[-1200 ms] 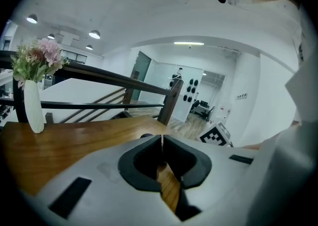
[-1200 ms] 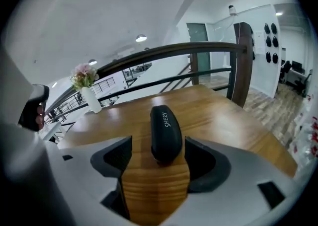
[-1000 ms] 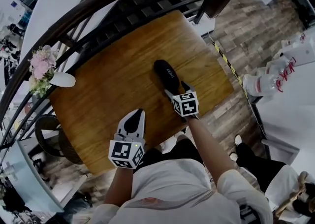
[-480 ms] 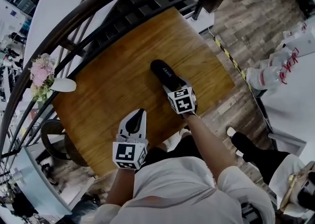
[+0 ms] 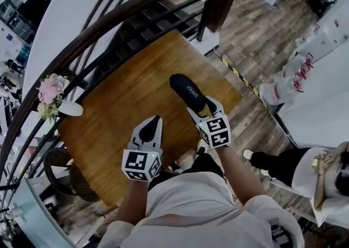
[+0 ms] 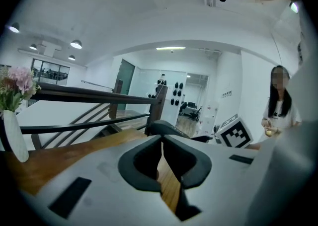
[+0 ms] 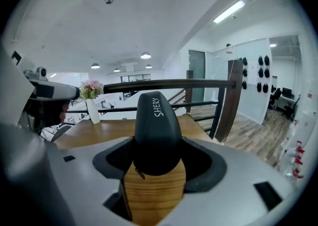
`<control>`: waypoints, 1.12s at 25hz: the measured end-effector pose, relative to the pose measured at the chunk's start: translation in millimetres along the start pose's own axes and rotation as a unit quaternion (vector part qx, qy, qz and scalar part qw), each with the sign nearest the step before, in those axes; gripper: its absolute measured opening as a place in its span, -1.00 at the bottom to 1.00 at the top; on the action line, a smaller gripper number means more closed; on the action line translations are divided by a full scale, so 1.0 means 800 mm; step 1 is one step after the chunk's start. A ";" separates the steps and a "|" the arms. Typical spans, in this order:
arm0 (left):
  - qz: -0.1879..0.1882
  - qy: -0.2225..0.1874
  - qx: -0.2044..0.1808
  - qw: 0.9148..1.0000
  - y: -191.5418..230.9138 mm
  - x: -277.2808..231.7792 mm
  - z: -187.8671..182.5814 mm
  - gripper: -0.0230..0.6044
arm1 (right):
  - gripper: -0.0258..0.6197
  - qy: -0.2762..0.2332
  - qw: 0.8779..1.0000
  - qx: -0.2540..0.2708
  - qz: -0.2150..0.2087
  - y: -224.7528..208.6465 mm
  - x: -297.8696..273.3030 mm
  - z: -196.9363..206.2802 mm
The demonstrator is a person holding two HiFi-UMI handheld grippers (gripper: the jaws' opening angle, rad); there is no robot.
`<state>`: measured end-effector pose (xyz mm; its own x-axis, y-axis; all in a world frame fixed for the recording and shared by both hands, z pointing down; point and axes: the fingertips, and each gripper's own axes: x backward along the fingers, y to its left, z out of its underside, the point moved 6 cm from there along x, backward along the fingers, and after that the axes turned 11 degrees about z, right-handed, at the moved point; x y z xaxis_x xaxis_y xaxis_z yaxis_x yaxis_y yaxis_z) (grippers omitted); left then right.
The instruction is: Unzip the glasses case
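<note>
Wooden table [image 5: 109, 127] beside a dark stair railing [image 5: 109, 18], with a flower vase [image 5: 70, 109] far off to the left gripper's left. Right gripper [image 5: 202, 106] pinches the near end of the black glasses case [image 5: 188, 91], and the rest juts forward past its jaws. Left gripper [image 5: 154, 120] is pressed together and empty. The case is ahead of it to its right, not touching.

Reads "SHERY", in white capitals, along the top of the black case [image 7: 158, 130], sharp in the right gripper view. Shows again from above, too small to spell. Red scrawl on the white bundle [image 5: 283, 86]: illegible.
</note>
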<state>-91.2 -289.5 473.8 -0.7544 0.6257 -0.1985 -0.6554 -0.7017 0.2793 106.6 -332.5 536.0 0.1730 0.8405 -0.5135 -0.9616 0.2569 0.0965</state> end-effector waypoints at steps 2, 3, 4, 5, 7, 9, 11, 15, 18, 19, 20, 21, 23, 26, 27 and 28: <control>0.006 -0.013 -0.005 1.000 -0.010 0.003 -0.005 -0.85 | 0.15 -0.024 1.000 -0.001 0.005 -0.004 0.029 -0.010; 0.009 -0.019 -0.007 1.000 -0.015 0.005 -0.008 -0.85 | 0.15 -0.036 0.999 -0.001 0.007 -0.006 0.043 -0.015; 0.011 -0.026 -0.010 1.000 -0.020 0.006 -0.010 -0.85 | 0.15 -0.046 0.999 0.001 0.009 -0.008 0.055 -0.019; 0.013 -0.032 -0.012 0.999 -0.025 0.007 -0.014 -0.85 | 0.15 -0.055 0.998 0.003 0.010 -0.009 0.066 -0.023; 0.017 -0.041 -0.014 0.999 -0.032 0.008 -0.021 -0.85 | 0.15 -0.072 0.997 0.006 0.009 -0.011 0.083 -0.034; 0.023 -0.049 -0.012 0.998 -0.038 0.011 -0.028 -0.85 | 0.15 -0.087 0.996 0.008 0.008 -0.011 0.098 -0.044; 0.035 -0.060 0.003 0.998 -0.042 0.014 -0.033 -0.85 | 0.15 -0.099 0.995 0.009 0.006 -0.010 0.110 -0.051; 0.128 -0.104 0.099 0.981 -0.049 0.012 -0.049 -0.80 | 0.15 -0.132 0.991 0.024 0.000 -0.006 0.132 -0.069; 0.218 -0.122 0.157 0.955 -0.058 0.004 -0.067 -0.11 | 0.15 -0.165 0.985 0.048 -0.018 0.005 0.150 -0.087; 0.239 -0.127 0.167 0.948 -0.062 0.001 -0.073 -0.05 | 0.15 -0.177 0.982 0.059 -0.027 0.011 0.157 -0.092; 0.256 -0.129 0.174 0.942 -0.066 -0.002 -0.079 0.00 | 0.15 -0.190 0.978 0.072 -0.036 0.017 0.163 -0.098; 0.271 -0.131 0.181 0.936 -0.071 -0.005 -0.085 0.04 | 0.15 -0.203 0.974 0.087 -0.046 0.023 0.169 -0.104; 0.296 -0.135 0.192 0.926 -0.079 -0.010 -0.094 0.07 | 0.15 -0.231 0.964 0.119 -0.063 0.035 0.180 -0.113; 0.317 -0.144 0.198 0.916 -0.084 -0.014 -0.103 0.08 | 0.15 -0.252 0.951 0.157 -0.083 0.053 0.191 -0.118; 0.320 -0.147 0.198 0.915 -0.084 -0.014 -0.105 0.08 | 0.15 -0.254 0.948 0.171 -0.087 0.059 0.193 -0.118; 0.323 -0.150 0.200 0.913 -0.082 -0.014 -0.107 0.08 | 0.15 -0.255 0.945 0.186 -0.092 0.064 0.195 -0.119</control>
<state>-42.3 -279.6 377.4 -0.8956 0.2333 0.3787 0.0327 -0.8146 0.5791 63.9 -233.5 379.9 0.5001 0.8620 -0.0829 -0.7809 0.4903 0.3870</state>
